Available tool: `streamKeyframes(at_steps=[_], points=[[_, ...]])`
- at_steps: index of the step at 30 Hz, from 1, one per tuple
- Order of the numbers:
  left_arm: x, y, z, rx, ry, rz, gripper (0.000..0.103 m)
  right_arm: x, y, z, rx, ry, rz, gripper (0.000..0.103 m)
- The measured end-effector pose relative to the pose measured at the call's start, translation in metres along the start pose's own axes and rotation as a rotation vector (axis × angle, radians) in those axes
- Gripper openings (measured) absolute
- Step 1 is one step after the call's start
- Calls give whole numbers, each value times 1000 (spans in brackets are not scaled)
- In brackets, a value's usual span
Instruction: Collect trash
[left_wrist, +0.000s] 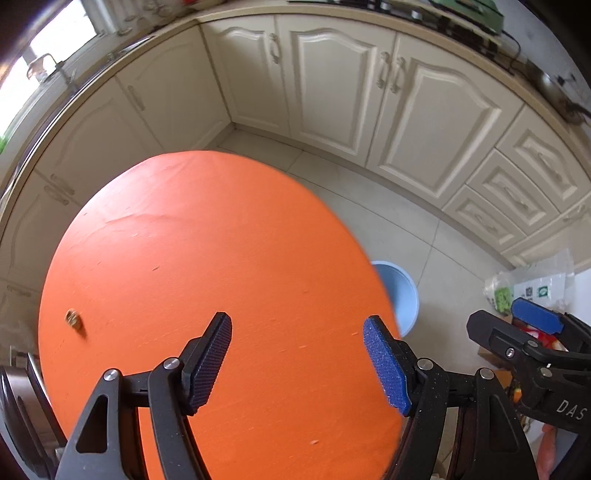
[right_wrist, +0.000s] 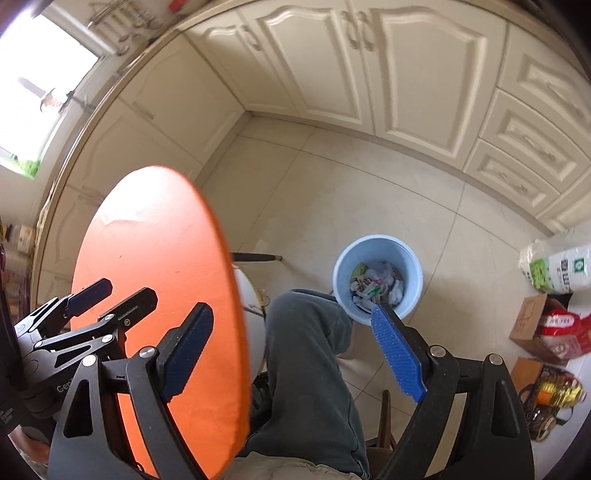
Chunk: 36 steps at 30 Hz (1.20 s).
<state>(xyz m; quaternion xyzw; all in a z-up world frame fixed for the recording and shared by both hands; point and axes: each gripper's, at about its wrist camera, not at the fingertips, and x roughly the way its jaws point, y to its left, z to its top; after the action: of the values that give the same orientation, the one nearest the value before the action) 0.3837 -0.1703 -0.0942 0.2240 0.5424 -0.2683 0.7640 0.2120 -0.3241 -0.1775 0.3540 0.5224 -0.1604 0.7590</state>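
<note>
My left gripper is open and empty above the round orange table. A small brownish scrap lies on the table at its left side, well left of the left fingers. My right gripper is open and empty, held off the table's right edge above the person's knee. A light blue bin stands on the floor just beyond the right gripper, filled with crumpled wrappers. The bin's rim also shows past the table edge in the left wrist view. The left gripper also shows in the right wrist view.
Cream kitchen cabinets run along the far walls. Bags and boxes sit on the tiled floor at the right. A chair's dark wood is under the person. The right gripper shows at the left wrist view's right edge.
</note>
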Motion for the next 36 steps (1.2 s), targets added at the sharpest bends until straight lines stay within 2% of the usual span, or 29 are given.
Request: streamKeyframes(at_steps=[9, 13, 22, 27, 31, 36], points=[[-40, 99, -46, -187, -17, 59, 69, 24, 108, -11, -221, 56, 30, 89], [-52, 154, -72, -300, -10, 92, 69, 40, 163, -19, -325, 92, 37, 89], [-78, 271, -129, -543, 6, 124, 69, 75, 281, -45, -569, 136, 6, 89], [-86, 314, -156, -635, 7, 123, 69, 91, 339, -54, -690, 89, -47, 89], [-79, 345, -164, -697, 17, 101, 69, 111, 371, -52, -727, 113, -10, 89], [-64, 366, -176, -744, 38, 77, 69, 138, 401, -52, -777, 92, -78, 82]])
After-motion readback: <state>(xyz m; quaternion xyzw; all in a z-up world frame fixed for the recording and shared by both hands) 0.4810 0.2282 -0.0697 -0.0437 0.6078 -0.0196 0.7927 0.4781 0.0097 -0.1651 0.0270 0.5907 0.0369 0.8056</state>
